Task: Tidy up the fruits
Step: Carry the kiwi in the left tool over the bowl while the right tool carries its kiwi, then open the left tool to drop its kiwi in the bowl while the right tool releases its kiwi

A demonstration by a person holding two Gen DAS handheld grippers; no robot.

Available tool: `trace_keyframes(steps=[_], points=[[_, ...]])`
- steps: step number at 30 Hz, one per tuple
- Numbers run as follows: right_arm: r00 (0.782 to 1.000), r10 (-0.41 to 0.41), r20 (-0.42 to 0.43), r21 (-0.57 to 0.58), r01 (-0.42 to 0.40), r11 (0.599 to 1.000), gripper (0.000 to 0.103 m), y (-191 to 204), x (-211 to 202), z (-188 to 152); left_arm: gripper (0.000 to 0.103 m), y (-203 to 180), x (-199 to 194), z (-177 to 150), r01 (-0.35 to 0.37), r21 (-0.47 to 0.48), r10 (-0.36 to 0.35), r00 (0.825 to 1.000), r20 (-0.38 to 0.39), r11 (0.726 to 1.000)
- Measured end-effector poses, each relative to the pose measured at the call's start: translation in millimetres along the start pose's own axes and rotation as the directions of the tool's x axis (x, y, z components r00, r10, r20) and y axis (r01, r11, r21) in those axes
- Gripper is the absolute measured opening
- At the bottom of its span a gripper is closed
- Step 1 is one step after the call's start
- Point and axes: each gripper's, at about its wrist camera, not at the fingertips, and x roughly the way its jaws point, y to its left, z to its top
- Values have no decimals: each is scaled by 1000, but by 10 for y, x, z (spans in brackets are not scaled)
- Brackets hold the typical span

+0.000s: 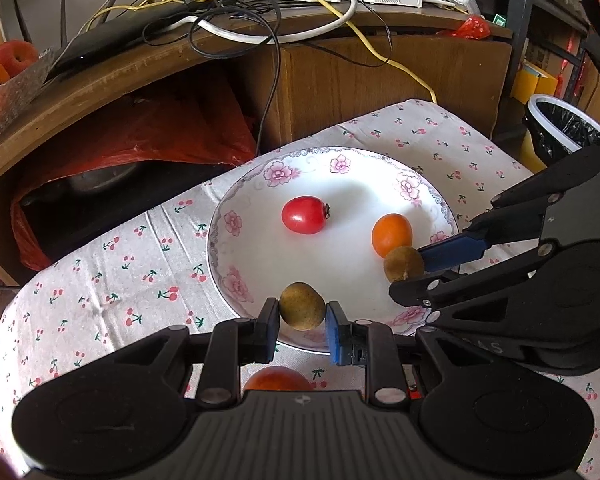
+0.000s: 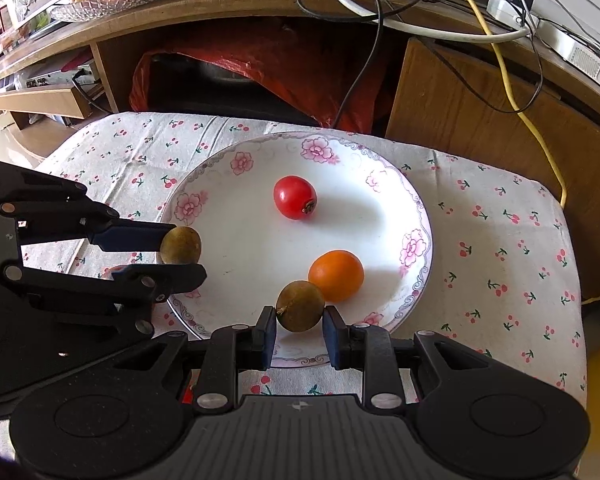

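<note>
Left gripper (image 1: 302, 314) clamping round brown longan (image 1: 302, 306) over near rim of white floral plate (image 1: 236, 200); right gripper (image 2: 299, 317) level, pinching second brown longan (image 2: 300, 306) beside orange kumquat (image 2: 336, 276).

An orange-red fruit (image 1: 277, 378) lies mostly hidden behind the left hand-held gripper (image 1: 302, 315).
</note>
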Motion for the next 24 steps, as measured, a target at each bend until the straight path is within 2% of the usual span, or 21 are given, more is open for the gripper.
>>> trace_keyframes(steps=[24], points=[[1000, -12, 13, 22, 11, 1000, 25, -38, 14, 25, 35, -13, 33, 11, -3, 4, 3, 1000, -5, 1000]])
